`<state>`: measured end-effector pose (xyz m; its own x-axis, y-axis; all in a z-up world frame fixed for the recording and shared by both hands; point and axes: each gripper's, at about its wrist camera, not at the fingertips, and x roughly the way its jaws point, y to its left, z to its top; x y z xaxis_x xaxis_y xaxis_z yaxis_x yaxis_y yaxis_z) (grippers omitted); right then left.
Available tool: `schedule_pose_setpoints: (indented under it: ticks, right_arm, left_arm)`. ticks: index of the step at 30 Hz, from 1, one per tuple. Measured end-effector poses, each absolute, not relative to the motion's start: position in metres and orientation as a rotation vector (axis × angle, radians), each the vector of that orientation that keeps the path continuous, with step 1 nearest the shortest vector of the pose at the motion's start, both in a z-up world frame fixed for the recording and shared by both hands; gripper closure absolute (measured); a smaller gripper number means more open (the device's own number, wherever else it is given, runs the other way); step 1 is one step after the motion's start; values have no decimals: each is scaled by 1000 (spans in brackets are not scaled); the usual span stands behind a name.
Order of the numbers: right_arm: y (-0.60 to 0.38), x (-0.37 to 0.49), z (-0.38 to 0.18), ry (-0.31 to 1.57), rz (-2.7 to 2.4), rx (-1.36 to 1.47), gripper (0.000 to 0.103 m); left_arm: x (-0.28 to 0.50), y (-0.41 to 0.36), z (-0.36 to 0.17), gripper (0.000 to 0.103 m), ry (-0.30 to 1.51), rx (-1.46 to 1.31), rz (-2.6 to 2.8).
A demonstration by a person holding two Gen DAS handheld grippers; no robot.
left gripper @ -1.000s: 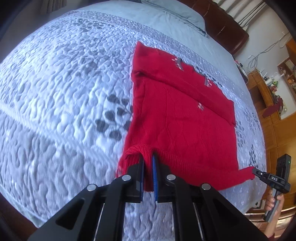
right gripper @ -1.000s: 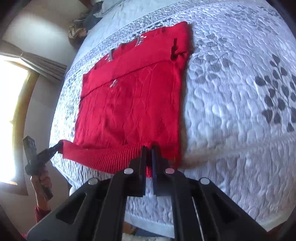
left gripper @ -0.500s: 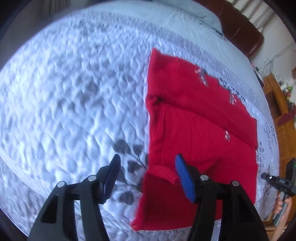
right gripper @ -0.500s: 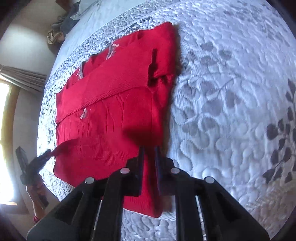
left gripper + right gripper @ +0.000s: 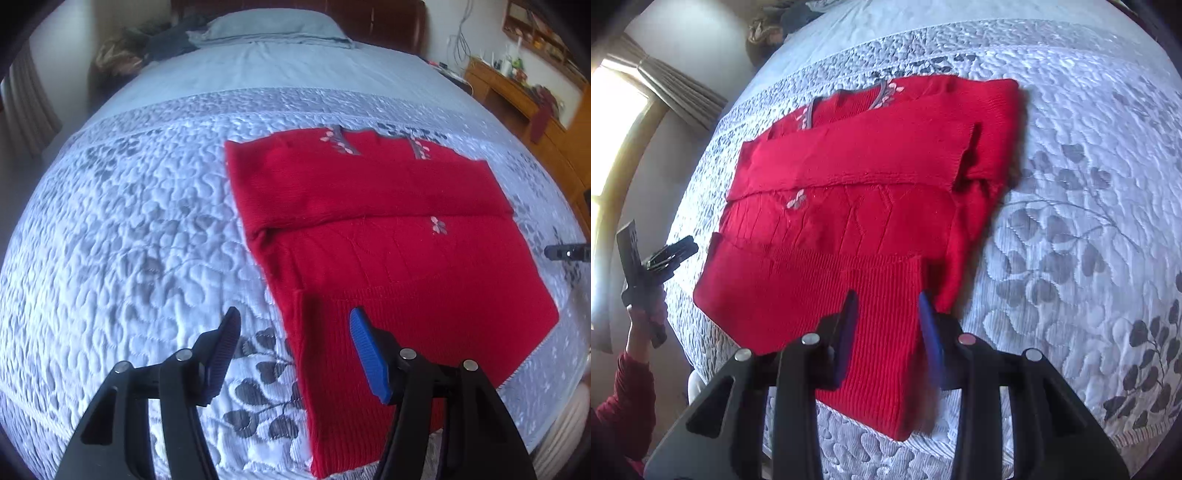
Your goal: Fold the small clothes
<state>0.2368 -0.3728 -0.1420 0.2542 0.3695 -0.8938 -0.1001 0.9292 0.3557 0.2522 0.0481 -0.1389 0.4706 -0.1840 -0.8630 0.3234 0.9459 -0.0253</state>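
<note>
A red knit sweater [image 5: 388,258] with a grey neckline and small pink flowers lies flat on the quilted bedspread [image 5: 129,240], a sleeve folded across its chest. My left gripper [image 5: 295,332] is open just above the sweater's ribbed hem at its left edge, and its pads touch nothing. In the right wrist view the sweater [image 5: 868,177] fills the middle. My right gripper [image 5: 886,310] hovers over the hem's right part with its jaws opening. The knit lies below them, not pinched. The left gripper [image 5: 679,249] shows at the far left, the right gripper's tip [image 5: 565,253] at the far right.
The bed's front edge runs just below the hem. A pillow [image 5: 266,26] and a dark headboard [image 5: 388,14] lie at the far end. A wooden dresser [image 5: 517,96] stands on the right, a curtained window [image 5: 665,85] on the left. A hand [image 5: 642,317] in a red sleeve holds the left gripper.
Both grippers were shut on the hem's corners a second ago. They have let go, the left opening first and wide, the right later. The hem now lies flat.
</note>
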Motion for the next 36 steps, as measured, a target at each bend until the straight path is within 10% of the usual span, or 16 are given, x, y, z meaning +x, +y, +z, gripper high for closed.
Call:
schedule_pose_setpoints:
  ticks: [15,20,29,36]
  right_arm:
    - [-359,243,-164,1280,344,184,54]
    - [-357,242,-170,1278,353,178,54]
    - [-362,240,-169,1267,371,187,54]
    - [-355,238,-170,1269,368,111,54]
  left_arm:
    - [259,26,-164,41,1047,233,-391]
    - [267,32,-172,72,1073,157,-463]
    - [271,37,-176,97,1083,129,-472]
    - [263,42,-162,99,1032,88,-480]
